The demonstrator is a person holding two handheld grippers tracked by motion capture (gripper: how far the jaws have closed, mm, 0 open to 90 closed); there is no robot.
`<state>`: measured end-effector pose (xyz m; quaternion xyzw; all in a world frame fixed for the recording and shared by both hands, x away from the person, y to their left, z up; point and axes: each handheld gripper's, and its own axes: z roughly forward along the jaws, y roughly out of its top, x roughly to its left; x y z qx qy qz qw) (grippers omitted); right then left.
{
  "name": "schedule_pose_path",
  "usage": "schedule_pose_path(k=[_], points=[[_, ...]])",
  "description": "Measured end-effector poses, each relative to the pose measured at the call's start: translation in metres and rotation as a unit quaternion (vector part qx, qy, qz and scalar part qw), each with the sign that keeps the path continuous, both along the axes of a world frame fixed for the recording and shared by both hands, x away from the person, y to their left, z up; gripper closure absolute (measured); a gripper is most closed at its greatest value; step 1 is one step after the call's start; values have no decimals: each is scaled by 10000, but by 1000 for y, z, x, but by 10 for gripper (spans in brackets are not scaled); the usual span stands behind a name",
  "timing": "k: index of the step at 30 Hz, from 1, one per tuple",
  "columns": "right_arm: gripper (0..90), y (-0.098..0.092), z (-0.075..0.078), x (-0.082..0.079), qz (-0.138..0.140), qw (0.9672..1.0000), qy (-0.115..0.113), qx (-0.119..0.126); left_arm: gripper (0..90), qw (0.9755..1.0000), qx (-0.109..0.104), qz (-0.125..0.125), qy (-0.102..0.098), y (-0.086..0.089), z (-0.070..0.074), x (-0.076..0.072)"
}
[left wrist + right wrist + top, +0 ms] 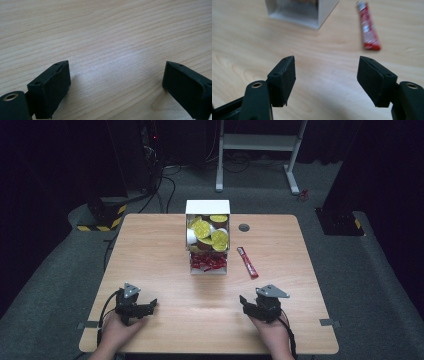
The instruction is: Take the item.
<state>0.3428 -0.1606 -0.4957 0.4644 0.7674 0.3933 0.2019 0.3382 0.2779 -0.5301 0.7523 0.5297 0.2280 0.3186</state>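
Note:
A white two-part box [207, 206] stands at the middle back of the wooden table [165, 245]. Its upper part holds several yellow-lidded cups [207, 232] and its lower part several red packets [208, 262]. One red stick packet [248, 262] lies flat on the table just right of the box, also seen as the red packet [368, 27] beyond my right jaws. My left gripper [150, 306] rests low at the front left, open [116, 75] over bare wood. My right gripper [245, 302] sits at the front right, open [325, 72], pointing toward the box corner [312, 15] with nothing between its jaws.
A round grey grommet [244, 227] sits in the table behind the box. Beyond the far edge stand a white desk frame [260, 142] and a black base with yellow-black stripes [102, 217]. Bare wood lies between the two grippers and the box.

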Motion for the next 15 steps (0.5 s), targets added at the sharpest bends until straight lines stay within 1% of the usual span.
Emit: schedule_pose_path(k=[3,5,6,7,8,10,11,12,15], points=[[306,8,-15,-1,35,9997,172,-180,84,10000,5,-2,0,0,0,0],[296,12,-24,-1,33,9992,248,-311,83,10000,24,-12,-6,0,0,0],[284,15,-29,-2,70,9983,376,-440,83,10000,26,-11,-12,0,0,0],[284,19,-29,-3,114,9976,212,-649,82,10000,20,-3,-5,0,0,0],[282,22,-29,-4,148,9971,136,-736,81,10000,18,0,-9,0,0,0],[266,22,-29,-1,173,9972,160,-704,80,10000,24,-5,-2,0,0,1],[254,22,-29,0,95,9977,286,-605,80,10000,21,-3,-1,0,0,1],[254,21,-29,1,68,9978,330,-567,80,10000,22,-4,-2,0,0,1],[254,22,-29,0,52,9978,313,-590,80,10000,-4,18,-16,-1,0,1]])
